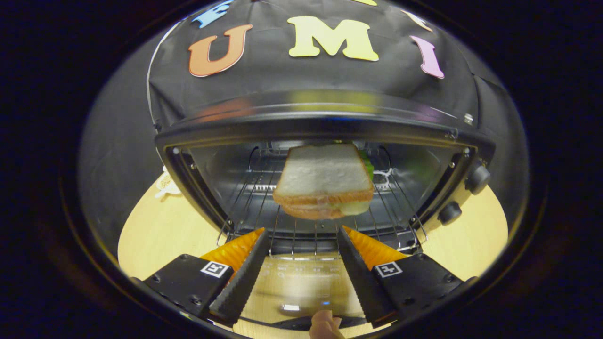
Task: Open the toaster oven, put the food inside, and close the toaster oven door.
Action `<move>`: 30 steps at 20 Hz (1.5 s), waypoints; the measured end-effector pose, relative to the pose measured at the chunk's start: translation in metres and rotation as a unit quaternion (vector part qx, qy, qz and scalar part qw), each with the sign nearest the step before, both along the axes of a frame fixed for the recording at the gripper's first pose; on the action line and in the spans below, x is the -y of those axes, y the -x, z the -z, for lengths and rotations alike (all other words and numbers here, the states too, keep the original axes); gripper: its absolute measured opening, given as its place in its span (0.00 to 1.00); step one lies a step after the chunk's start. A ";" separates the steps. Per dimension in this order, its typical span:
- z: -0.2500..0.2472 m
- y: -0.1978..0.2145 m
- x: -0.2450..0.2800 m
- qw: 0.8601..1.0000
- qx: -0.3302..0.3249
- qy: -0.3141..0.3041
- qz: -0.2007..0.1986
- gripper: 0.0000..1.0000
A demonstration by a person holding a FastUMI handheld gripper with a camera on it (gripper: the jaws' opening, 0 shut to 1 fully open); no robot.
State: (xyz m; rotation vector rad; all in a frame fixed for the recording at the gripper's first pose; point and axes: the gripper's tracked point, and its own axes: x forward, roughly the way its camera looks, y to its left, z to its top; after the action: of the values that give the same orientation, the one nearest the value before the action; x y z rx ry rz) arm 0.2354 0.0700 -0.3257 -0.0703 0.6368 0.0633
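Note:
A black toaster oven [311,123] stands on the wooden table with its door dropped open. The glass door [301,287] lies flat under my fingers. A sandwich [325,181] of white bread with green lettuce at its back rests on the wire rack [245,197] inside the oven. My gripper [302,238] is open just outside the oven mouth, its two black and orange fingers [245,268] spread wide with nothing between them. The sandwich lies a little beyond the fingertips, apart from them.
Two black knobs [476,180] sit on the oven's right front panel. The light wooden table [155,230] spreads to both sides of the oven. A white lace mat [166,184] peeks out left of the oven. A fingertip [324,325] shows at the door's near edge.

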 end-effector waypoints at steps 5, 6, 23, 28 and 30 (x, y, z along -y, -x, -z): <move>-0.002 0.021 0.011 1.000 0.020 -0.004 0.008 1.00; 0.001 0.029 0.007 1.000 0.014 -0.017 0.002 1.00; 0.018 0.136 0.039 0.998 0.064 0.024 0.005 0.99; 0.050 0.130 0.047 0.999 0.022 0.041 0.022 0.99; 0.056 0.126 0.048 0.999 0.011 0.024 0.028 0.98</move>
State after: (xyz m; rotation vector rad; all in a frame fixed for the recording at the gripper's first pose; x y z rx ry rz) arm 0.1090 0.0225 -0.3816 -0.0996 0.6174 -0.0060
